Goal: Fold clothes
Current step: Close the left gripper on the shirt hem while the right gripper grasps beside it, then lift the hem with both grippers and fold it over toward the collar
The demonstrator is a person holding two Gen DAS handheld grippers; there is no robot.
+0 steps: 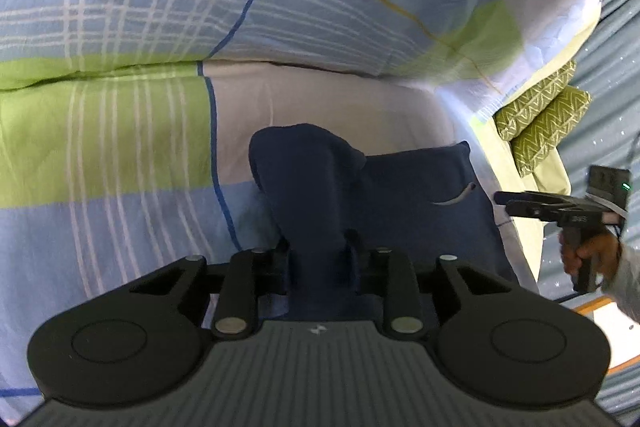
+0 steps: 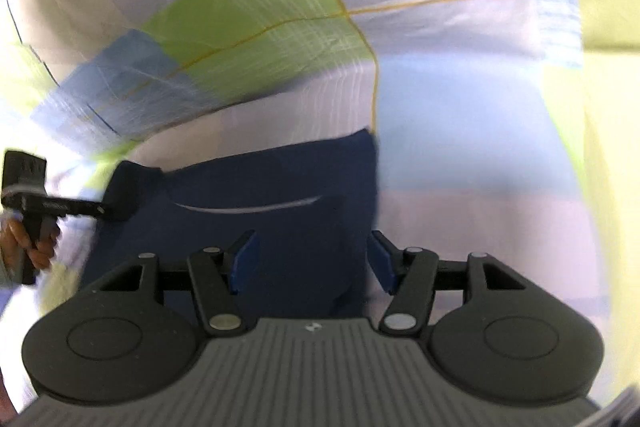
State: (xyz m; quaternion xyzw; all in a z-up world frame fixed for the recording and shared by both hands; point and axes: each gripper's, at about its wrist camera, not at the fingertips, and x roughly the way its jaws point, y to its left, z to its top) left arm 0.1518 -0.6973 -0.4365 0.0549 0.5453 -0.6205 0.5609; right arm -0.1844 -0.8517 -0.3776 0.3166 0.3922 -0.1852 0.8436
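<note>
Bed under a plaid quilt in blue, green and white, crossed by thin yellow and blue lines. Green zigzag-patterned pillows at 2 o'clock off the bed's edge. Grey-blue speckled floor beyond at 3 o'clock. Lit brightly, washed out pale yellow at 3 o'clock in the right view.

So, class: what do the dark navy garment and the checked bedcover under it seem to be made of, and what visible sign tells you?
The dark navy garment looks like soft matte fabric, perhaps knit cotton: it bunches in rounded folds where the left tool pinches it. The checked blue, green and white bedcover looks like thin woven cotton or a blend, matte, with fine creases; its weave is too blurred to confirm.
</note>
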